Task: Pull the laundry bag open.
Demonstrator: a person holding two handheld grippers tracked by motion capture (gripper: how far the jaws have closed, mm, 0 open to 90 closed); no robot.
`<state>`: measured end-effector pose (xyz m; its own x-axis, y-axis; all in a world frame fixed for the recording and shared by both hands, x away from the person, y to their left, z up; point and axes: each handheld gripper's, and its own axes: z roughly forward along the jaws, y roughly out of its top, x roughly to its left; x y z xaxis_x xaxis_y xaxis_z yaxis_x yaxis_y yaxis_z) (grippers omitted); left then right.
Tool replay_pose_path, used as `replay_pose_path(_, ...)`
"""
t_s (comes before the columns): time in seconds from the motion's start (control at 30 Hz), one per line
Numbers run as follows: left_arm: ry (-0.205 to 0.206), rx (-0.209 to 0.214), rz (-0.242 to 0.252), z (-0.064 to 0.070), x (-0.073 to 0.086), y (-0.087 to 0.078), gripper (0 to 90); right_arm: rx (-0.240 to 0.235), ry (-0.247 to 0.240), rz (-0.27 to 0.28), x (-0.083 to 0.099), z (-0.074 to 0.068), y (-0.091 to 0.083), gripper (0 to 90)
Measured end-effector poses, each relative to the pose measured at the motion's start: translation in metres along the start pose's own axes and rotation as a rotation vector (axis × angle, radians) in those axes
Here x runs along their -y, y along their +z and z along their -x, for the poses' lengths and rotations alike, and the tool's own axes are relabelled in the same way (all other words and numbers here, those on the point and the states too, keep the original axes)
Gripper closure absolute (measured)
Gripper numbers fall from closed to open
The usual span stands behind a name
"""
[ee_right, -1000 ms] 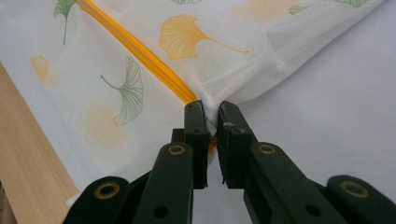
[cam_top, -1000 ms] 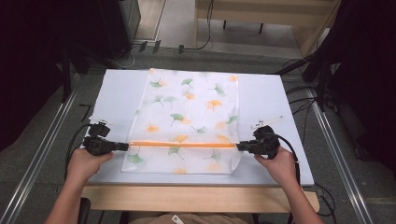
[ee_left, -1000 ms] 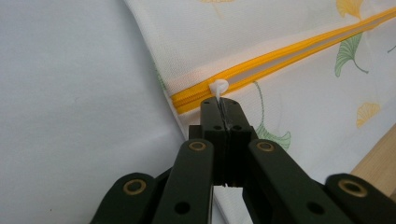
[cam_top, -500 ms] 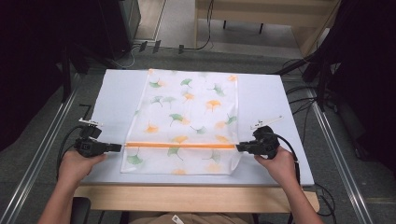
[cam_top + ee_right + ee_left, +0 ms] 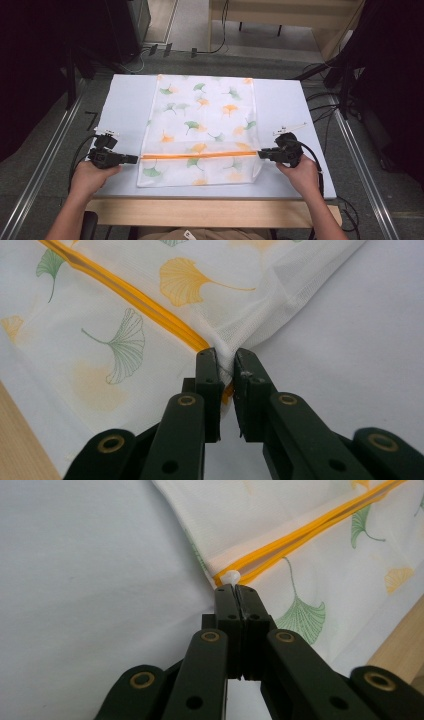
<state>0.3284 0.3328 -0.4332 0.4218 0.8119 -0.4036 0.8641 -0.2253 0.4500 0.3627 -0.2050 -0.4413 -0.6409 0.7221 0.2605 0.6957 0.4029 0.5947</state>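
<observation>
A: Diff vs a second ago: left gripper (image 5: 134, 159) has slid left. It was over the bag's left part, now it sits at the bag's left edge. The orange zipper (image 5: 200, 155) now runs the full width of the bag. Right gripper (image 5: 261, 153) hasn't moved.

B: Bag position?

A: Mesh laundry bag (image 5: 202, 115), white with ginkgo leaf print, lies flat on the middle of the white table (image 5: 122, 100). Zipper crosses it left to right in the near part. Bag looks flat; can't tell whether anything is inside.

B: Left jaws?

A: In the left gripper view the jaws are pressed together on the small white zipper pull (image 5: 230, 577), right at the left end of the zipper, at the bag's left edge.

B: Right jaws?

A: In the right gripper view they stand a little apart with the bag's right corner (image 5: 223, 371) pinched in the gap, where the zipper ends. Fabric touches both jaws.

B: Hands?

A: Left hand (image 5: 90, 176) is low at the near left, gripper pointing right. Right hand (image 5: 299, 175) is at the near right, gripper pointing left. Both are level with the zipper line, forearms coming in from the near edge.
</observation>
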Motion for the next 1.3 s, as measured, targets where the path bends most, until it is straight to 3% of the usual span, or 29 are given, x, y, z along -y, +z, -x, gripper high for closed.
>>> replay_pose_path(0.2,0.007,-0.002,-0.008,0.001,-0.001,0.003,90.0,-0.007,0.017,-0.021,0.002,0.002,0.001,81.9)
replay_pose_path(0.37,0.006,0.01,0.0,-0.001,0.0,0.002,89.4,-0.002,0.009,-0.03,0.004,0.002,0.002,71.9)
replay_pose_path(0.6,0.043,0.018,0.018,0.003,-0.001,0.0,79.8,-0.004,0.0,0.024,0.004,-0.002,-0.004,66.5)
replay_pose_path(0.63,0.043,0.019,0.028,0.004,-0.001,0.0,78.1,0.001,-0.009,0.044,0.003,-0.003,-0.006,68.2)
replay_pose_path(0.7,0.05,0.022,0.039,0.005,-0.001,-0.002,74.8,-0.007,-0.022,0.073,0.003,-0.005,-0.01,80.3)
replay_pose_path(0.77,0.061,0.02,0.059,0.005,-0.001,-0.004,71.4,-0.025,-0.009,0.076,0.002,-0.005,-0.011,88.9)
replay_pose_path(0.83,0.065,0.007,0.074,0.005,-0.001,-0.005,68.7,-0.021,-0.002,0.059,0.002,-0.005,-0.009,89.3)
replay_pose_path(0.93,0.077,-0.006,0.099,0.005,-0.002,-0.008,62.2,-0.013,0.007,0.049,0.002,-0.002,-0.007,85.1)
replay_pose_path(1.1,0.089,-0.022,0.13,0.006,-0.002,-0.01,52.7,-0.015,0.016,0.084,0.004,0.002,-0.009,72.3)
replay_pose_path(1.23,0.122,-0.043,0.193,0.007,-0.001,-0.014,42.4,-0.015,0.026,0.101,0.004,0.005,-0.009,61.2)
replay_pose_path(1.3,0.122,-0.051,0.214,0.006,-0.001,-0.017,41.2,-0.012,0.025,0.103,0.005,0.006,-0.009,61.2)
